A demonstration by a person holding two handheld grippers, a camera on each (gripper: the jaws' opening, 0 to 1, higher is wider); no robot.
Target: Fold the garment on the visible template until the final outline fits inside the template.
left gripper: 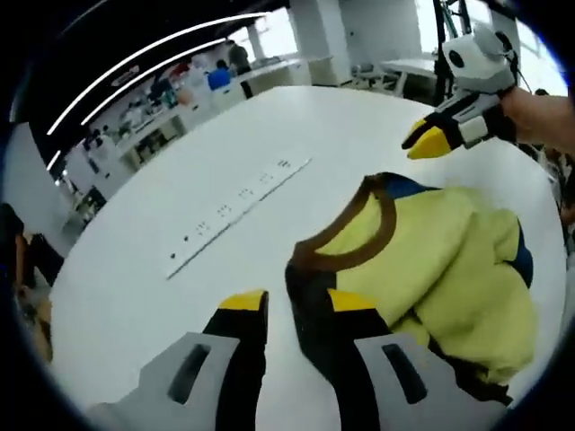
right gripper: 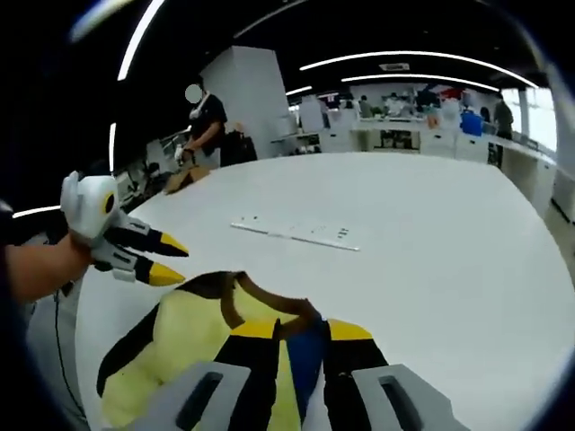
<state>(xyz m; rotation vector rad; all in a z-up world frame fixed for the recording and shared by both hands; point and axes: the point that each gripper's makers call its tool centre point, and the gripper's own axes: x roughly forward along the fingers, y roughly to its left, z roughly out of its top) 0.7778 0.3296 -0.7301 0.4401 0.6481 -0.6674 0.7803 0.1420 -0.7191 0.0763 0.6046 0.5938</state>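
A crumpled yellow garment (left gripper: 449, 260) with a brown collar (left gripper: 359, 242) and blue and black trim lies on the white table (left gripper: 180, 269). My left gripper (left gripper: 296, 303) is open low over the table. The garment's dark edge reaches its right jaw, and bare table shows in the rest of the gap. From the right gripper view the left gripper (right gripper: 171, 260) hovers open just past the garment (right gripper: 193, 337). My right gripper (right gripper: 301, 330) is open above the garment, with blue fabric (right gripper: 303, 355) seen between its jaws. In the left gripper view the right gripper (left gripper: 420, 139) hangs beyond the collar, apart from the cloth.
A long white strip with dark marks (left gripper: 235, 214) lies flat on the table beyond the garment, also the strip (right gripper: 296, 234). A person (right gripper: 208, 126) stands past the table's far edge among desks and shelving. A bare forearm (left gripper: 544, 117) holds the right gripper.
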